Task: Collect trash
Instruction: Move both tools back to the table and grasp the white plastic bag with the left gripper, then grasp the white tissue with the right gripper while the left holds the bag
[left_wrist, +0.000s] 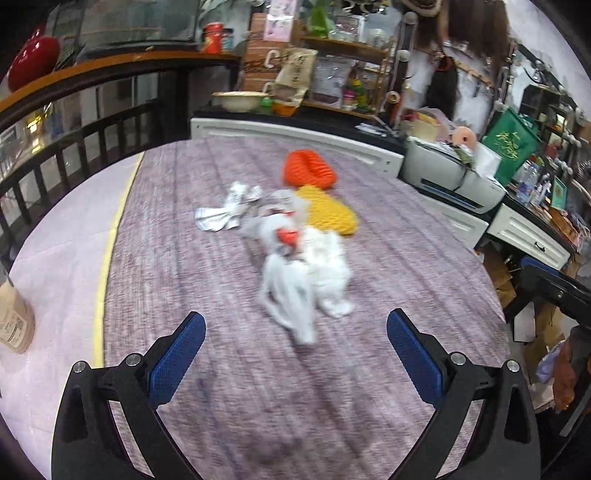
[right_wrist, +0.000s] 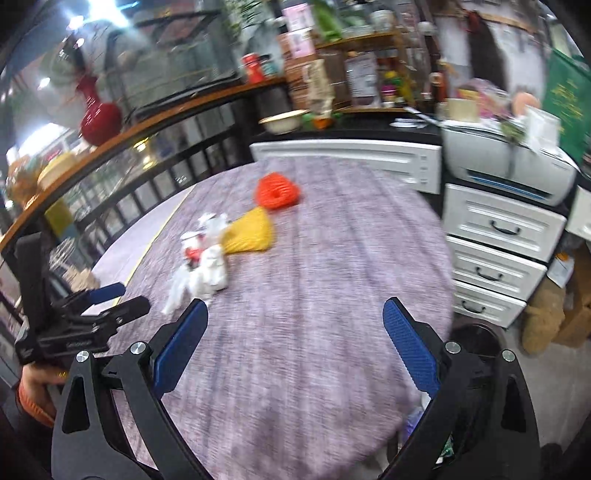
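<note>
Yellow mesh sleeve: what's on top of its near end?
White crumpled paper and a clear wrapper overlap the near end of the yellow mesh sleeve. Whatever lies beneath that pile is covered. The orange mesh sleeve sits behind it.

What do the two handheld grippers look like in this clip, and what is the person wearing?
Both the left gripper and the right gripper have matte black angular frames with silver round bolts and two fingers faced with blue textured pads. No cables show. An orange sleeve cuff shows at the left hand.
</note>
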